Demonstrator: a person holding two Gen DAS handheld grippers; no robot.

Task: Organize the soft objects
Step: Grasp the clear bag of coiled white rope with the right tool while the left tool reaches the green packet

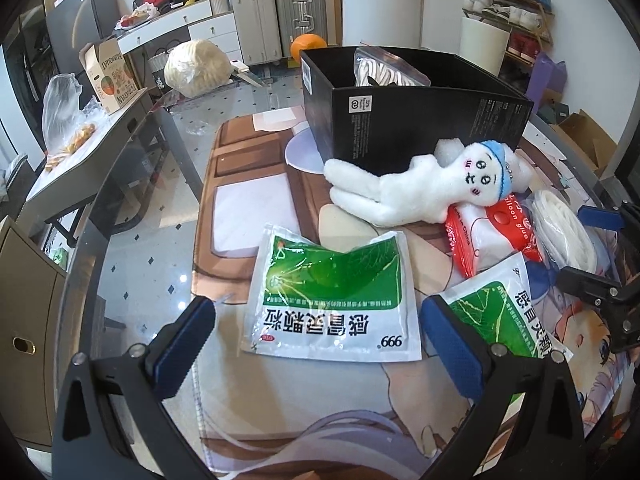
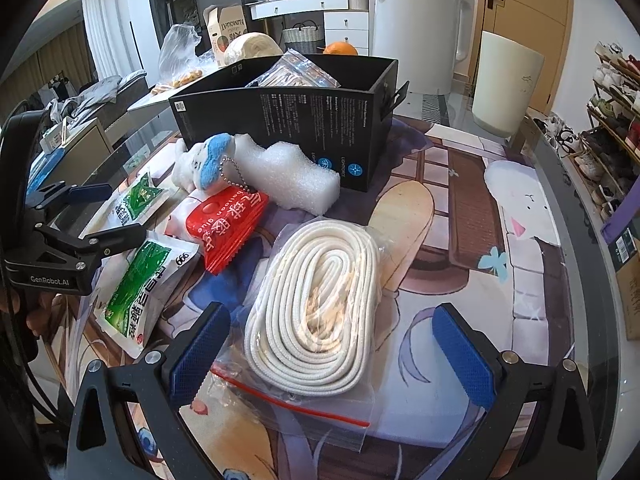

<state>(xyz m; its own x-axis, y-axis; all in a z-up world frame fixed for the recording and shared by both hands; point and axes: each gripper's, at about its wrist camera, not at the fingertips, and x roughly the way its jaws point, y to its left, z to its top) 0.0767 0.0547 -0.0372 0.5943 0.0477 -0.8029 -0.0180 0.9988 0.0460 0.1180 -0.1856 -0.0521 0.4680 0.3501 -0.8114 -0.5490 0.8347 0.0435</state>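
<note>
A black box [image 1: 400, 124] stands on the printed mat, with a bagged item [image 1: 384, 68] inside. A white plush doll [image 1: 420, 188] with a blue cap leans against its front. Below it lie red packets [image 1: 492, 236] and two green-and-white sachets [image 1: 332, 300]. My left gripper [image 1: 316, 344] is open, just above the nearer sachet. My right gripper [image 2: 332, 356] is open, astride a bag of coiled white rope [image 2: 316, 312]. A white foam piece [image 2: 284, 176] lies by the box [image 2: 288, 128]. The left gripper also shows in the right wrist view [image 2: 104, 212].
A white kettle [image 2: 420, 24] and a white cylinder [image 2: 508, 84] stand behind the box. An orange [image 2: 340, 49] sits beyond it. The glass table edge [image 1: 132, 208] runs along the left. A shoe rack [image 2: 612, 128] stands at the right.
</note>
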